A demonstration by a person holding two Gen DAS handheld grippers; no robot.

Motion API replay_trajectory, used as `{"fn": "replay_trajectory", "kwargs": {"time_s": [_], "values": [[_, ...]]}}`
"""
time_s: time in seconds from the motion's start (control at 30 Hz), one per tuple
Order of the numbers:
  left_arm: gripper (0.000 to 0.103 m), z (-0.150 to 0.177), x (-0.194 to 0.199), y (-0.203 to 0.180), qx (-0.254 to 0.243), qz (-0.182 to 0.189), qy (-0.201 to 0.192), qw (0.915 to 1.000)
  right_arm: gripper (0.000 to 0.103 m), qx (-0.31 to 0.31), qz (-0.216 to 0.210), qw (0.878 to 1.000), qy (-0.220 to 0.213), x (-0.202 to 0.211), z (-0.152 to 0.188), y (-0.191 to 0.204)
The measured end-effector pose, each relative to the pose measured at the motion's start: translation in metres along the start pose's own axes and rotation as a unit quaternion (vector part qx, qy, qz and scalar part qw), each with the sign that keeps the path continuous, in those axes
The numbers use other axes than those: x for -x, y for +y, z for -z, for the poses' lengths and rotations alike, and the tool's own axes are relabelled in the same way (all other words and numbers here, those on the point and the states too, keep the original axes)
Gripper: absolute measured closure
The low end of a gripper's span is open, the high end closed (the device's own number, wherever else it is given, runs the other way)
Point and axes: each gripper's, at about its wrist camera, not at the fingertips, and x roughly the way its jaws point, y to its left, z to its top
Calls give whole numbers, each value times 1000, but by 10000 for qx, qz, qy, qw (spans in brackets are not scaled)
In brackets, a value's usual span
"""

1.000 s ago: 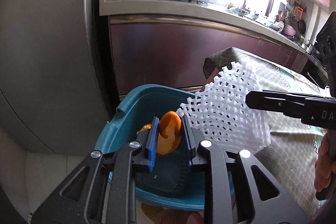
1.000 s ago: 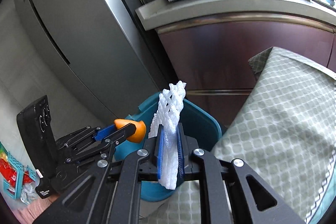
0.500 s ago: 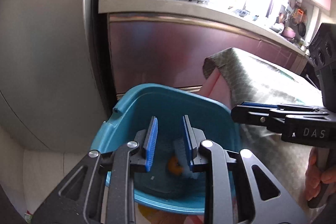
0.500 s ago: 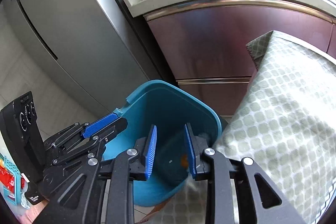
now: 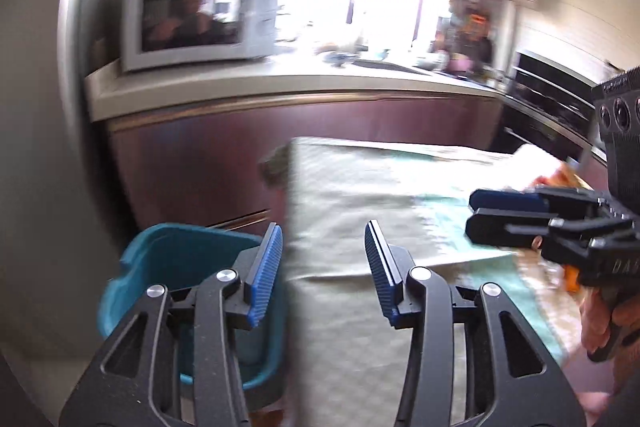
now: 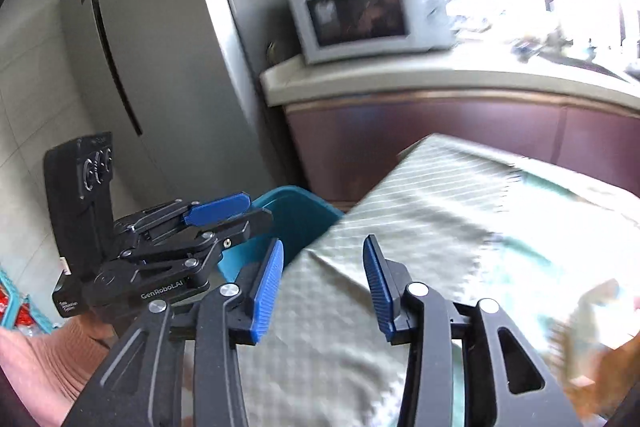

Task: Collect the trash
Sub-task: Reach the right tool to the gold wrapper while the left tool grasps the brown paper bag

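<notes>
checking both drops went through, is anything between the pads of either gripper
No. In each wrist view the left gripper and right gripper stand open with nothing between the pads; only the tablecloth and the teal bin show beyond.

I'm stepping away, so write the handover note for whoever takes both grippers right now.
Left gripper: open, nothing between its pads; jaws have just been opening.
Right gripper: open and empty as well; jaws have just been opening.
Teal bin: on the floor beside the covered table, near its corner.
Done: the orange peel and the white foam net, held a second ago, have been let go over the bin; its contents are hidden now.
Left: something orange lies blurred at the table's far right. Check there for more trash.
</notes>
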Motion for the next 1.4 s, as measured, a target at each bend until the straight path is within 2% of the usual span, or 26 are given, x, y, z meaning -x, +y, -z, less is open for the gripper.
{"fn": "replay_trajectory", "kwargs": {"time_s": [0.17, 0.37, 0.57, 0.67, 0.87, 1.1, 1.2, 1.27, 1.3, 1.4], "values": [[56, -3, -3, -62, -334, 629, 34, 9975, 62, -220, 589, 9970, -450, 68, 21, -35], [55, 1, -25, -134, -605, 1183, 299, 9907, 59, -471, 1568, 9829, -842, 129, 45, -70], [54, 5, -48, -187, -812, 1521, 489, 9838, 57, -758, 2304, 9639, -1099, 172, 65, -113], [54, 5, -58, -203, -894, 1609, 572, 9813, 56, -902, 2574, 9560, -1080, 183, 76, -136], [54, 4, -83, -225, -861, 1746, 832, 9773, 56, -1154, 2688, 9518, -922, 176, 92, -164], [54, 1, -114, -229, -656, 1789, 1185, 9745, 57, -1361, 2601, 9518, -885, 163, 98, -183], [55, 0, -124, -232, -560, 1859, 1270, 9727, 58, -1406, 2572, 9520, -884, 161, 98, -188], [56, -3, -130, -236, -552, 1899, 1290, 9717, 66, -1466, 2566, 9513, -879, 161, 97, -192], [57, -3, -132, -237, -539, 1923, 1318, 9710, 68, -1502, 2558, 9510, -874, 161, 98, -194], [71, -3, -134, -246, -621, 1975, 1347, 9690, 72, -1593, 2550, 9497, -877, 163, 100, -199]]}}
